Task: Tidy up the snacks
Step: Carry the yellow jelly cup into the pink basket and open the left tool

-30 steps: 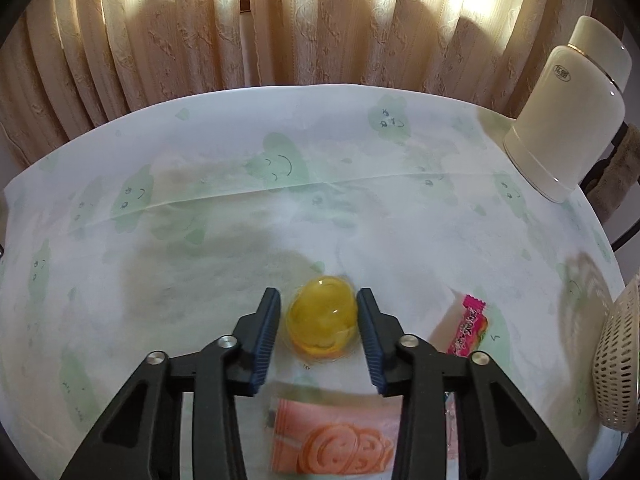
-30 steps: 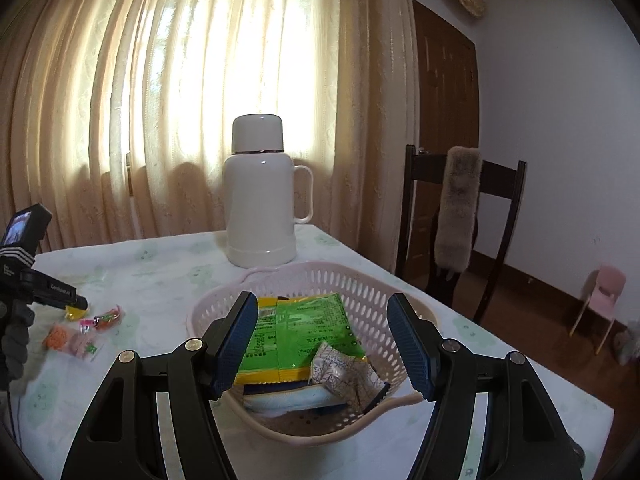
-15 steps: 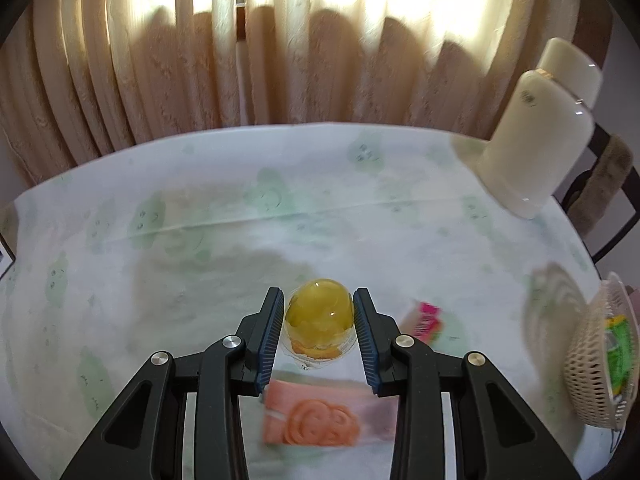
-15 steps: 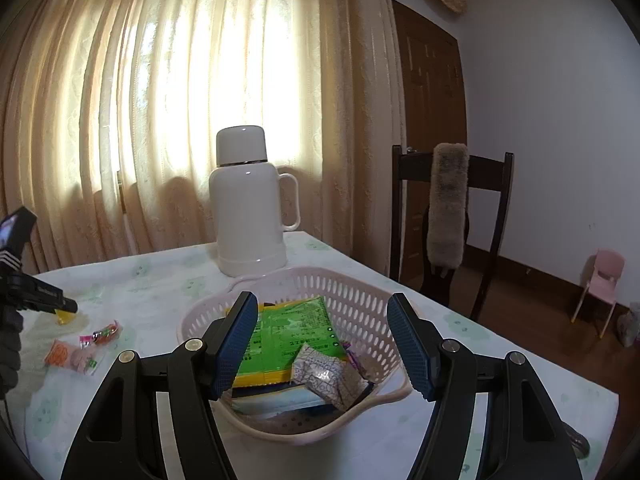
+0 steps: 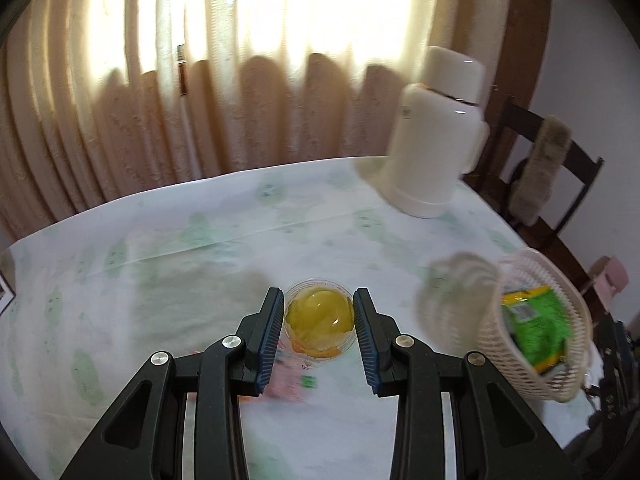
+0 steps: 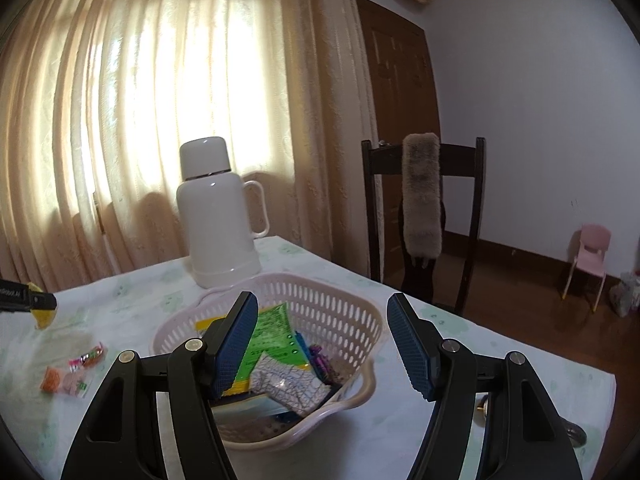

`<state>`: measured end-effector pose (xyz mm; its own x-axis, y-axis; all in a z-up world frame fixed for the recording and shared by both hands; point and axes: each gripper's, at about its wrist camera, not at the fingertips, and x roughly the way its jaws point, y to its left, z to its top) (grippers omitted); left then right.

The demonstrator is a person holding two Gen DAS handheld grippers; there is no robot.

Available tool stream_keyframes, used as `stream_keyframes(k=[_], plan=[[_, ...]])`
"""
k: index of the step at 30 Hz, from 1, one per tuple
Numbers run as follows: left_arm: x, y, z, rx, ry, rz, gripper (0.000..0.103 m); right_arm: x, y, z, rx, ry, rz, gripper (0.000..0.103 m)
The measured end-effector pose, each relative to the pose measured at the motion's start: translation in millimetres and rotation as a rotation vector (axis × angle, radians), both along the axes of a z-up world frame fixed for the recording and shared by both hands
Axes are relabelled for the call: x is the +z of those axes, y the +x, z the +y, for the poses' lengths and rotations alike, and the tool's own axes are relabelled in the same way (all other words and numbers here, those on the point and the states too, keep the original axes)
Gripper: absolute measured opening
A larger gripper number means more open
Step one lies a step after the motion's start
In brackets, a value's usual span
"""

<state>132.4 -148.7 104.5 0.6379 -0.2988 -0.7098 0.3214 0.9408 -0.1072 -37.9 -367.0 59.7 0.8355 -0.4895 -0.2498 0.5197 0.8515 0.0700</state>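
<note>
My left gripper [image 5: 319, 322] is shut on a yellow jelly cup [image 5: 319, 322] and holds it above the table. The right wrist view shows the cup as a yellow bit [image 6: 42, 317] at the left edge, clear of the cloth. The beige plastic basket [image 5: 560, 364] stands at the right and holds a green packet [image 5: 536, 326] and other snacks. My right gripper [image 6: 322, 344] is open and empty, just above the basket's [image 6: 352, 320] near side. A pink wafer pack [image 6: 66, 380] and a small pink candy [image 6: 90, 356] lie on the cloth at the left.
A white thermos jug [image 6: 218, 216] stands at the table's far side by the curtain. A dark wooden chair [image 6: 424, 216] with a fur cover stands beyond the table's right edge. The table [image 5: 180, 272] has a pale green-patterned cloth.
My left gripper has closed on the jelly cup, lifted it off the cloth and swung right, bringing the basket into view. The right gripper has tilted up slightly over the basket.
</note>
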Motion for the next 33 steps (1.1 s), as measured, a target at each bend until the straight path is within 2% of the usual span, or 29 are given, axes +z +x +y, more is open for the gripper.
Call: stream_keyframes(k=[9,15,20,25,31,33], plan=[[3,-33,-65,-0.147,0.011,0.009,0.032,8,-25,-39,-0.089,0.105,-0.088,0.068],[1,-46,-111,-0.221,0.021,0.021,0.032,4,-41,-75,-0.158,0.154,-0.094,0.068],[1,-55,-154,-0.293,0.021,0.035,0.032,-1,-47,-88,-0.146,0.213,-0.105,0.068],[0,-62,-190,-0.357,0.02,0.052,0.032,1,-50,-83,-0.112,0.204,-0.125,0.068],[-6,-63,-217,-0.389,0.026,0.076,0.032,-1,-57,-94,-0.12,0.27,-0.165,0.068],[-5,-64,-222,-0.394,0.024,0.072,0.037,-1,-57,-94,-0.112,0.274,-0.17,0.068]])
